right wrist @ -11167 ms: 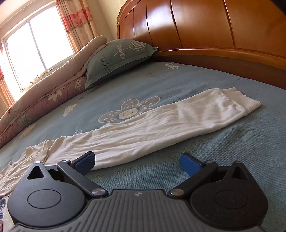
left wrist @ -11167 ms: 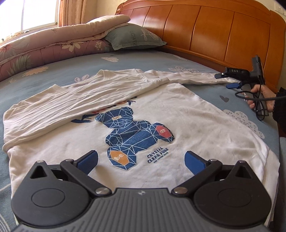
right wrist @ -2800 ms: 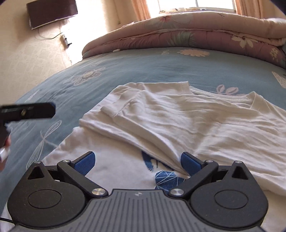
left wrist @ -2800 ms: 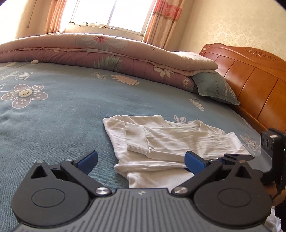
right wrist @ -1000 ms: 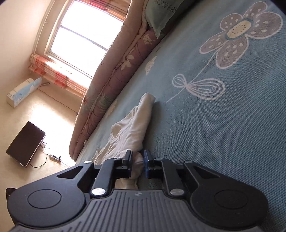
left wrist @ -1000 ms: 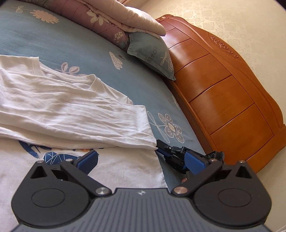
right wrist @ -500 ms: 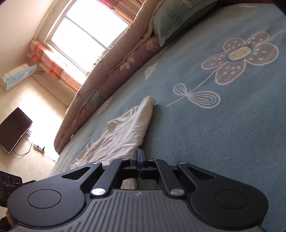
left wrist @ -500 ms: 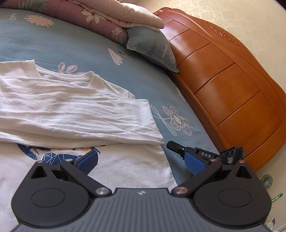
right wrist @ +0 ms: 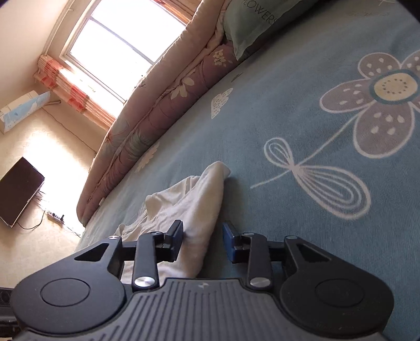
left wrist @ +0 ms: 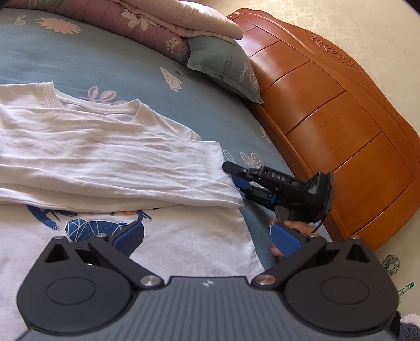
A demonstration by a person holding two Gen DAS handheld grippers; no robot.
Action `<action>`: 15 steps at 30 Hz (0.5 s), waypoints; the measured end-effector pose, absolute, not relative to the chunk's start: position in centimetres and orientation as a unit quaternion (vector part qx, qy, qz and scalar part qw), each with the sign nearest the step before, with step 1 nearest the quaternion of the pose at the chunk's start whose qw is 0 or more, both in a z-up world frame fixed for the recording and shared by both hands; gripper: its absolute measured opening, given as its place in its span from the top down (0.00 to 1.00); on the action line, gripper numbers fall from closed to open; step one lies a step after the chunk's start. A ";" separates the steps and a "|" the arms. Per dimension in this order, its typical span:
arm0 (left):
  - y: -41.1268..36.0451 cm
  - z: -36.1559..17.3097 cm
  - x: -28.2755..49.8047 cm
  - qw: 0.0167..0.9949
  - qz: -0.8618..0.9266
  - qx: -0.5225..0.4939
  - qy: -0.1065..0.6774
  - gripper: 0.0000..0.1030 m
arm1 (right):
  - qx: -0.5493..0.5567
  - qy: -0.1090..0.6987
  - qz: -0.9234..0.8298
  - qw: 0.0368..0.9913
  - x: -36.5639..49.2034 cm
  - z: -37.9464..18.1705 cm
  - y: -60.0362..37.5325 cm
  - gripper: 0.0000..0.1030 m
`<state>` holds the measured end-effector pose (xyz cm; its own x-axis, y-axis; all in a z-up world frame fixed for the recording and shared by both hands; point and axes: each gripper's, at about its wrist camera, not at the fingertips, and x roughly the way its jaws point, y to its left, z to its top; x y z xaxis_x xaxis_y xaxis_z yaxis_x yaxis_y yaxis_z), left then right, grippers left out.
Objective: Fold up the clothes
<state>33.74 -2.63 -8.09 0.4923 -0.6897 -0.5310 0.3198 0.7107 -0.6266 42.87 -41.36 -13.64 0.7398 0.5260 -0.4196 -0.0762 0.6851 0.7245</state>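
A white long-sleeved shirt (left wrist: 110,157) with a blue bear print lies flat on the blue bed sheet (left wrist: 110,68), its sleeves folded across the chest. My left gripper (left wrist: 207,238) hovers open over the shirt's lower front, holding nothing. My right gripper (left wrist: 233,174), held by a hand (left wrist: 296,225), sits at the shirt's right edge by the folded sleeve. In the right wrist view the right gripper (right wrist: 202,234) has its jaws opening, with the shirt's white edge (right wrist: 199,204) lying loose between them; the right pad stands apart from the cloth.
A wooden headboard (left wrist: 328,126) runs along the right. A grey-green pillow (left wrist: 223,68) and a folded pink floral quilt (left wrist: 136,18) lie at the far end. The right wrist view shows the window (right wrist: 126,39), a wall television (right wrist: 18,188) and bare sheet (right wrist: 315,131).
The right gripper's jaws, shut on the shirt's edge half a second ago, have parted. It slid farther up along the shirt's right edge. The left gripper stayed put.
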 end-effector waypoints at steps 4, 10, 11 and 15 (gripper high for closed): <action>-2.0 -8.7 33.8 0.830 -0.299 -0.234 0.407 0.01 | 0.334 0.323 0.154 0.872 45.6 -13.5 -41.0 0.94; -0.9 -8.5 33.3 0.837 -0.302 -0.222 0.400 0.01 | 0.314 0.290 0.105 0.898 44.9 -11.7 -41.5 0.85; -0.6 -8.3 33.2 0.840 -0.300 -0.215 0.397 0.01 | 0.294 0.288 0.121 0.903 44.2 -10.9 -40.8 0.85; 0.5 -7.9 32.5 0.861 -0.271 -0.173 0.395 0.01 | 0.221 0.327 0.215 0.893 42.7 -9.4 -37.3 0.77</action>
<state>32.51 0.48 -7.94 0.5413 -0.6034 -0.5855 0.3295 0.7929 -0.5126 42.65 -37.32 -9.35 0.6933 0.5297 -0.4886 -0.2401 0.8090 0.5365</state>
